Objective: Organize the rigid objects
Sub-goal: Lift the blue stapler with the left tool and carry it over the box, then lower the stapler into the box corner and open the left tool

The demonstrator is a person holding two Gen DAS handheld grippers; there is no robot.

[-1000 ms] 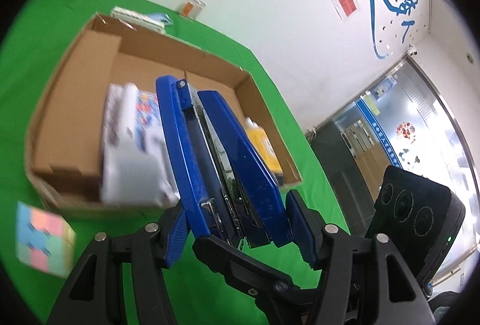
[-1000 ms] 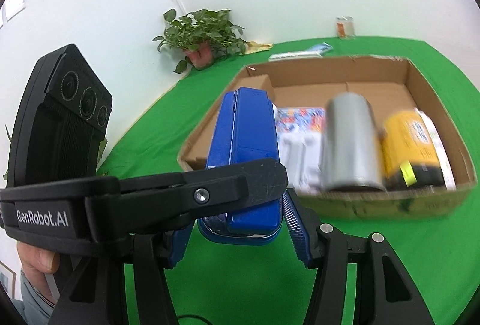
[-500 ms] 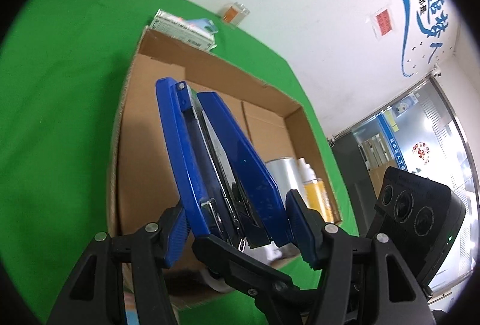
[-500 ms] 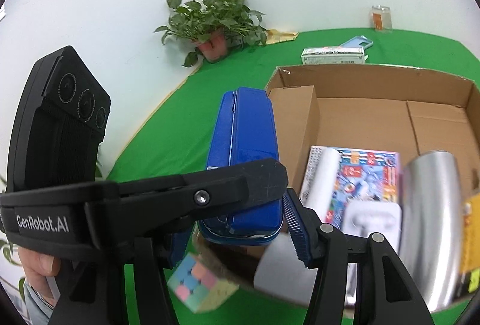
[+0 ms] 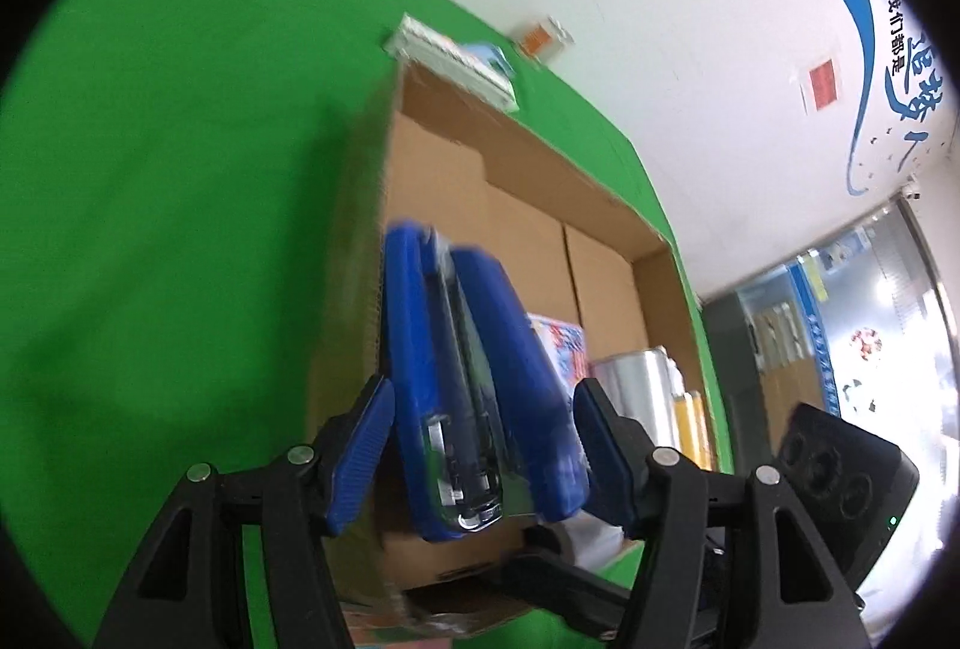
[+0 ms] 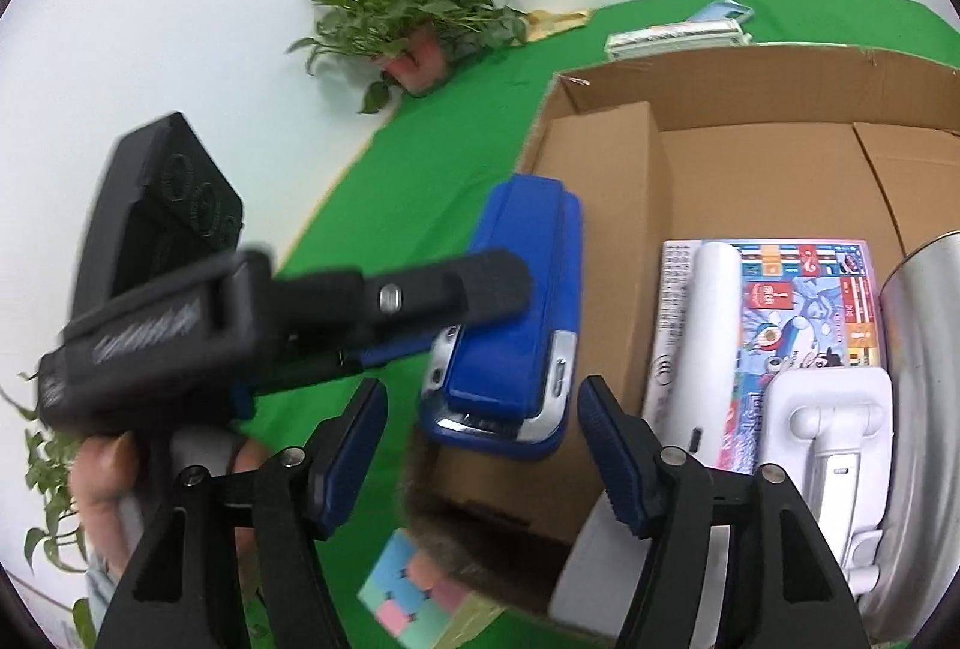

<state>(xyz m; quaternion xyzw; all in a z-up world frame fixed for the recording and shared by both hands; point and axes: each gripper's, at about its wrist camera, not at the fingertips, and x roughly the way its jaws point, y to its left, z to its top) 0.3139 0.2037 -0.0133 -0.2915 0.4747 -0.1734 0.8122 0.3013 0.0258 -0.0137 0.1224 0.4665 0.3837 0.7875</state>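
Left gripper (image 5: pixel 483 460): blue-padded jaws set apart on either side of a blue stapler (image 5: pixel 474 379), with a narrow gap at each pad; whether the pads touch it cannot be told. In the right wrist view this gripper crosses the stapler (image 6: pixel 510 331) from the left. Right gripper (image 6: pixel 480 454): jaws wide apart, holding nothing, just below the stapler. Stapler: above the left wall of the cardboard box (image 6: pixel 606 241), near the box's front corner. Box contents: printed flat package (image 6: pixel 798 313), white plastic item (image 6: pixel 834 421), silver cylinder (image 6: pixel 924 367), yellow container (image 5: pixel 690 427). Outside the box on the green cloth (image 5: pixel 180 169): pastel puzzle cube (image 6: pixel 414 589) by the front corner, potted plant (image 6: pixel 414 19), long white box (image 6: pixel 678 37) beyond the far wall.
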